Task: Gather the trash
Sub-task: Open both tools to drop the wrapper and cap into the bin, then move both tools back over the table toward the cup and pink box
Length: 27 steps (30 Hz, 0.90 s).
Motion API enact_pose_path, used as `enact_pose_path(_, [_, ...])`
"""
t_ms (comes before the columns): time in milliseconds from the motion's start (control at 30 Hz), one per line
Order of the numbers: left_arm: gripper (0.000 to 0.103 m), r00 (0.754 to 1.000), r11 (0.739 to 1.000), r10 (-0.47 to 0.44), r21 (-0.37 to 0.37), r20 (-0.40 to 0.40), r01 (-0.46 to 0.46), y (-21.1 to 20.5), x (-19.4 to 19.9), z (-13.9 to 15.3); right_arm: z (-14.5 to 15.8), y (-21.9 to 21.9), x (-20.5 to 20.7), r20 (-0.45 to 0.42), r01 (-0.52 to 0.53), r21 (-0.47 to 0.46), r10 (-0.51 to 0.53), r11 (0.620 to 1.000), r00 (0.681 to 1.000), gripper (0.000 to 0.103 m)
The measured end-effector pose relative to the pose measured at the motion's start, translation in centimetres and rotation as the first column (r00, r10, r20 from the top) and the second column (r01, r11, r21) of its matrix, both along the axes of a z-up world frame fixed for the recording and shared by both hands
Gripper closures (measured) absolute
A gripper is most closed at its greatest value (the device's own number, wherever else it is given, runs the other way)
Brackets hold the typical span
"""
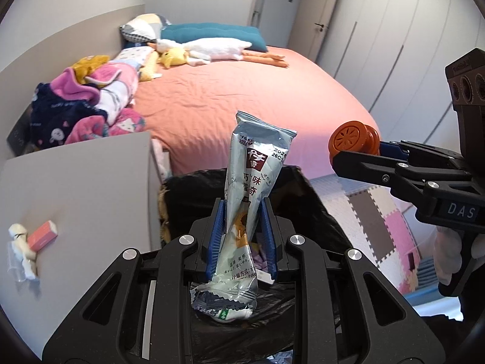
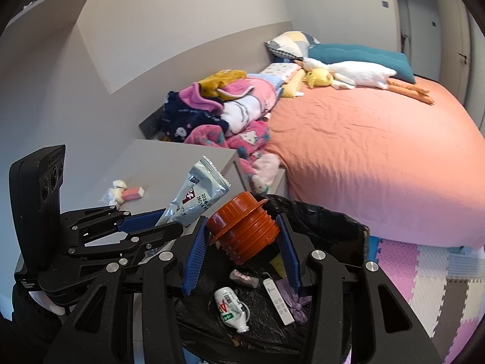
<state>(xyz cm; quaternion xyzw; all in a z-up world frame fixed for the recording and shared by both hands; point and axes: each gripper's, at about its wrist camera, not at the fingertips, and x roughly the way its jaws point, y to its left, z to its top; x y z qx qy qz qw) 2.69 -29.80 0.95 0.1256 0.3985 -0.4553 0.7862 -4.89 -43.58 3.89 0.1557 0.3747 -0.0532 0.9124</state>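
With the left gripper (image 1: pixel 242 236) clamped on the crinkled silver foil wrapper (image 1: pixel 251 179) and the right gripper (image 2: pixel 242 251) pinching the ribbed orange plastic cap (image 2: pixel 242 230) above the black-lined trash bin (image 2: pixel 339 221), an off-centre release could drop either beside the bin

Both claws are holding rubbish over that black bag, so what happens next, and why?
Probably let go: the left gripper pinches a silver wrapper and the right gripper an orange plastic piece, both over the open bin bag, where other trash already lies.
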Motion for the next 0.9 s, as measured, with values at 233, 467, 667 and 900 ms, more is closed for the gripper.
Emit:
enact_pose_path(233, [0.01, 1.0, 0.999, 0.025, 0.025, -0.001, -0.025, -0.9, 0.1, 0.3, 0.3, -2.2, -1.6, 0.015, 0.097, -0.012, -0.097, 0.995, 0.995, 0.036])
enact_pose_path(467, [0.01, 0.998, 0.999, 0.048, 0.019, 0.046, -0.048, -0.4, 0.4, 1.1, 1.6, -2.9, -1.8, 0.066, 0.139, -0.034, -0.137, 0.99, 0.988, 0.028])
enact_pose_path(667, [0.01, 0.995, 0.997, 0.073, 0.024, 0.066, -0.075, 0.4, 0.4, 1.2, 1.4, -2.0, -0.3, 0.061, 0.093, -0.031, -0.091, 0.995, 0.994, 0.028])
enact_pose_path(900, [0.01, 0.987, 0.988, 0.145, 0.035, 0.064, -0.147, 2.6, 1.6, 0.8, 1.0, 0.2, 1.7, 0.052, 0.013, -0.026, -0.012, 1.0, 0.999, 0.028])
